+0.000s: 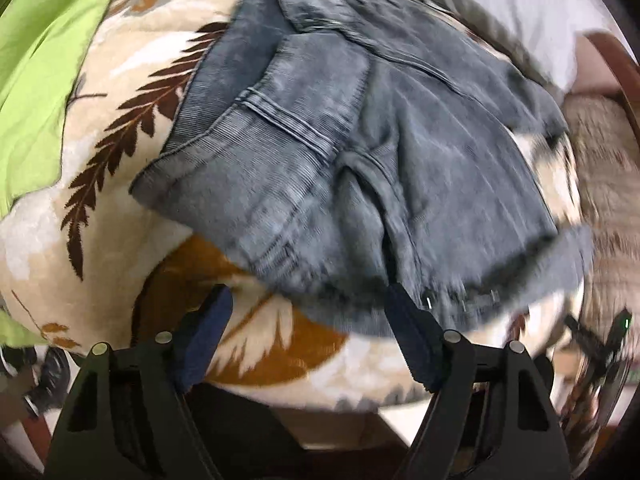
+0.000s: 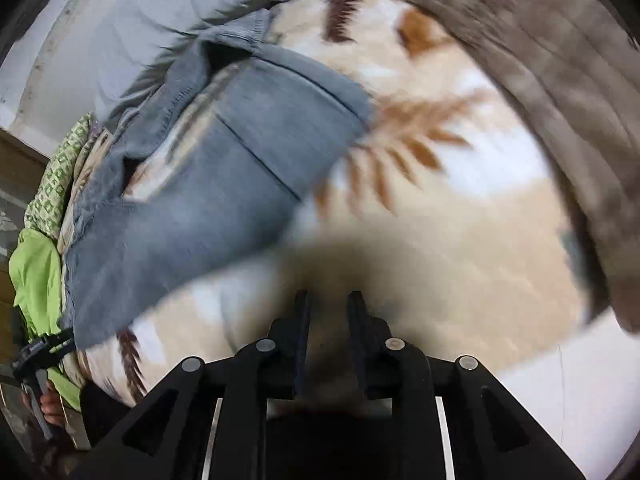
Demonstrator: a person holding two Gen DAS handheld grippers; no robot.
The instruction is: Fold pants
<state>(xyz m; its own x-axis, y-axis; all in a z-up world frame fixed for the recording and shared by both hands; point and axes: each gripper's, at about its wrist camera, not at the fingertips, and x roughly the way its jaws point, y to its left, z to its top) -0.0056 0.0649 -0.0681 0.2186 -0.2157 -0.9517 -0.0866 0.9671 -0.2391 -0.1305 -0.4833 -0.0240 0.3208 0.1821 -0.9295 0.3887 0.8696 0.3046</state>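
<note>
- Plainly, the faded blue-grey denim pants (image 1: pixel 340 152) lay bunched in a compact heap on the cream plush blanket with brown and orange fern leaves (image 1: pixel 120 80), their frayed hem edge nearest the left gripper (image 1: pixel 308 312).
- That left gripper's blue-padded fingers (image 1: pixel 412 340) stood wide apart; one pad sat at the frayed hem and nothing lay between the pads.
- In the right wrist view, the right gripper (image 2: pixel 330 300) hovered over bare blanket, well apart from the pants (image 2: pixel 192 208); its fingers stood nearly together with a narrow gap, gripping nothing.
- A lime-green cloth (image 1: pixel 40 60) lay beside the blanket, clear of the work.
- Judging by the heap, the step in hand was seizing an edge: the left gripper would do well to take the full hem thickness deep between the pads, while the right moved over to pinch the far edge, so both layers lift evenly.
</note>
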